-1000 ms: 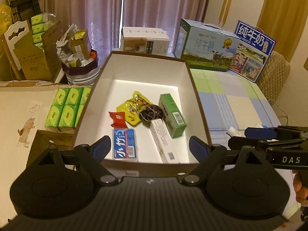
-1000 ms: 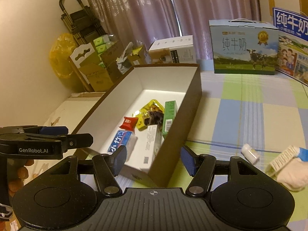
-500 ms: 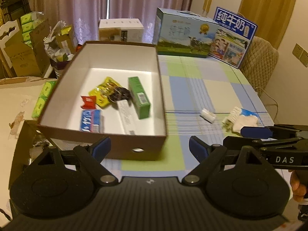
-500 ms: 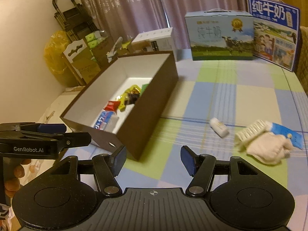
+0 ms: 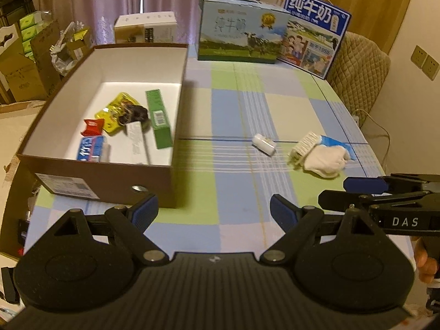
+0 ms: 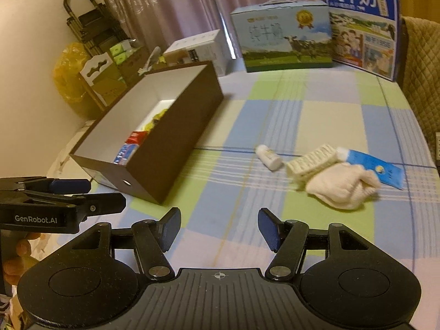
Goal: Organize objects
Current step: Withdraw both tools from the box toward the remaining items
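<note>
A brown box with a white inside stands on the left of the checked tablecloth. In it lie a green carton, a yellow packet, a red packet, a blue-and-white tube box and a white box. Out on the cloth lie a small white bottle, a cream knitted glove and a blue packet. My left gripper is open with nothing in it, hovering near the box's front corner. My right gripper is open too, in front of the bottle and glove.
Two milk cartons and a white carton stand at the table's far edge. A padded chair back is at the right. Cardboard boxes and green packs crowd the left. A hand holds the left gripper.
Both grippers have swung from over the box toward the right, so the box now sits at the left and the bottle, glove and blue packet have come into view. Jaws unchanged.
</note>
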`<state>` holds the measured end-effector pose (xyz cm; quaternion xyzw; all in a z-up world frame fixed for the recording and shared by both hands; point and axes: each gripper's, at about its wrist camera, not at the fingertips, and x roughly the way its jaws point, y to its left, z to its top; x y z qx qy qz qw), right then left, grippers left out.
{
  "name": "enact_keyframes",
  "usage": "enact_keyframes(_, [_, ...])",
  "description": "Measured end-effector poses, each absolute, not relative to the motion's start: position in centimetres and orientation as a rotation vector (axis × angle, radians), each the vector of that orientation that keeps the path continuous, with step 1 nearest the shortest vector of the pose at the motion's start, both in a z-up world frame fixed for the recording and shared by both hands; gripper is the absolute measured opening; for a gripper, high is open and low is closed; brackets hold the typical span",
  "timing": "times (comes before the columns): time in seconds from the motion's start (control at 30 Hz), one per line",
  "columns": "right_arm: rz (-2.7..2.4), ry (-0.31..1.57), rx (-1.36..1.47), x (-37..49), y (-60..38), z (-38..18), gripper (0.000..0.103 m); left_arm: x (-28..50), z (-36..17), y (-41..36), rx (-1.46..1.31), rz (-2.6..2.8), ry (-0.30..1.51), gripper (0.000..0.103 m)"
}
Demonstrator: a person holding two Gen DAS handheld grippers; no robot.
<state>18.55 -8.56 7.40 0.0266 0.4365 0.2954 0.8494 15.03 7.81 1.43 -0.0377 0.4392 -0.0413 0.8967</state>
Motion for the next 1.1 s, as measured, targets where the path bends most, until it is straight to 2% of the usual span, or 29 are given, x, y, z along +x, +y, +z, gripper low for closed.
enact_keyframes(0.67, [0.476, 0.941, 0.119, 20.4, -17.0, 6.3, 0.059, 17.5, -1.6, -0.3, -0.04, -0.16, 0.97, 0.086])
enact_keyframes(1.1, [0.411, 0.894, 0.106, 23.3, -19.7, 4.7, 0.059, 21.3, -3.8, -2.8, 0.014, -0.18, 0.988, 0.077])
